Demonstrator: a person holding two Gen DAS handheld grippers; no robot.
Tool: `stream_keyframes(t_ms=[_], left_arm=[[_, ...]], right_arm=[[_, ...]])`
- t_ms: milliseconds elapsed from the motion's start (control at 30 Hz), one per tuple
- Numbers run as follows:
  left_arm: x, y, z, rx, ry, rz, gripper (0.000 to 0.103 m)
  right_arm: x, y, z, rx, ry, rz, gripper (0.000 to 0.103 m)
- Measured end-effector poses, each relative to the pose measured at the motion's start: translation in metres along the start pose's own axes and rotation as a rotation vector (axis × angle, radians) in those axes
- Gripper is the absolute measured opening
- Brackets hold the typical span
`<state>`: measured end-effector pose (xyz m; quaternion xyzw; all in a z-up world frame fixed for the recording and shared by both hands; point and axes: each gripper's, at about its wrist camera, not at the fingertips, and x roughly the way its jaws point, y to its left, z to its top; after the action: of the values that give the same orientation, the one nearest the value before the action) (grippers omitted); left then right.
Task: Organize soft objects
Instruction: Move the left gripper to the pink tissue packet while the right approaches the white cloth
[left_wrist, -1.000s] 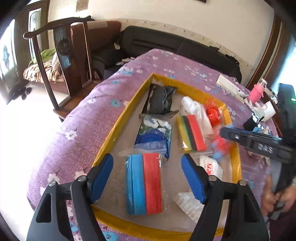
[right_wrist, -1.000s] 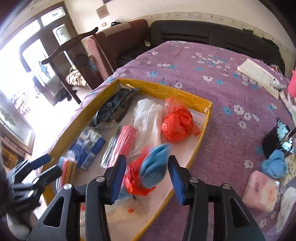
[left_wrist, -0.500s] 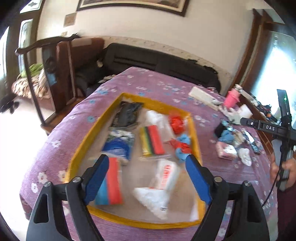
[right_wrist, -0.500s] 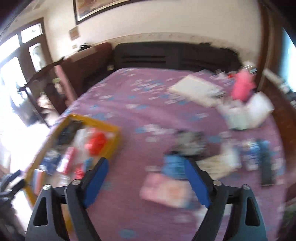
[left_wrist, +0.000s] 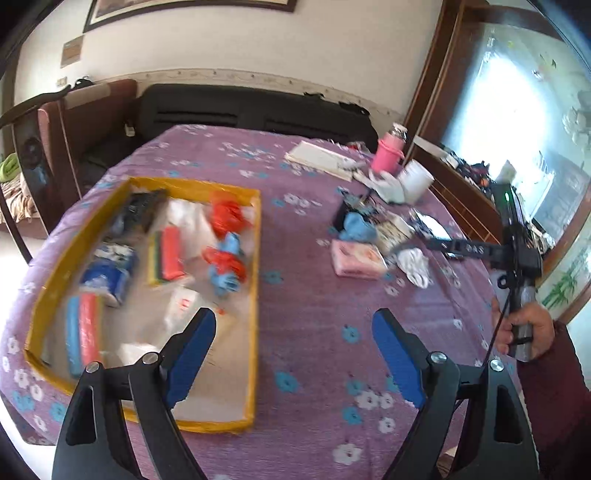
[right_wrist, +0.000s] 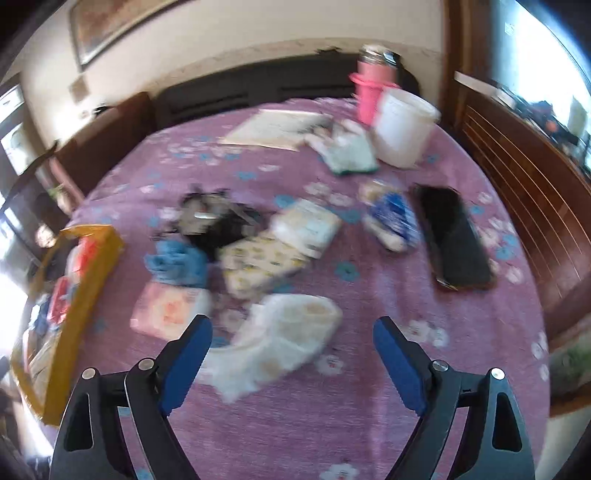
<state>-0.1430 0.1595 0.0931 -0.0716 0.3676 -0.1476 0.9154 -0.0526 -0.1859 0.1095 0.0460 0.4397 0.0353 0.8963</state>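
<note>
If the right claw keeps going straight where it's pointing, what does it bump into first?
Probably the crumpled white cloth. It lies on the purple tablecloth straight ahead of the open, empty right claw, nearest of all the loose things. The picture is blurry, so depth is a guess.

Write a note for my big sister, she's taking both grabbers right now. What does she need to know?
Left gripper: open, nothing between its fingers, over the purple cloth beside the yellow tray.
Right gripper: open and empty, its fingers have just been opening; it hovers above the white crumpled bag.
Done: the tray already holds the sponge packs, red bags and the blue-and-red bundle.
Left: the loose pile on the cloth, namely the pink tissue pack, blue cloth, patterned pack and the white bag.
Likely next: the white bag, then into the tray.
</note>
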Motion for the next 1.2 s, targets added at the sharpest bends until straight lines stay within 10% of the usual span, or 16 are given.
stream_keyframes(t_ms=[367, 767, 967, 1200], left_arm=[[0.004, -0.015, -0.013, 0.003, 0.043, -0.004, 0.086], [0.017, -0.009, -0.019, -0.018, 0.083, -0.035, 0.086], [0.033, -0.03, -0.014, 0.02, 0.11, -0.077, 0.086], [0.102, -0.053, 0.002, 0.038, 0.233, -0.072, 0.086]], right_arm=[[0.084, 0.089, 0.011, -0.115, 0.101, 0.052, 0.064], [0.029, 0.106, -0.039, -0.219, 0.215, 0.468, 0.065], [-0.009, 0.017, -0.028, -0.014, -0.001, 0.193, 0.082], [0.024, -0.046, -0.027, 0.233, 0.047, 0.141, 0.082]])
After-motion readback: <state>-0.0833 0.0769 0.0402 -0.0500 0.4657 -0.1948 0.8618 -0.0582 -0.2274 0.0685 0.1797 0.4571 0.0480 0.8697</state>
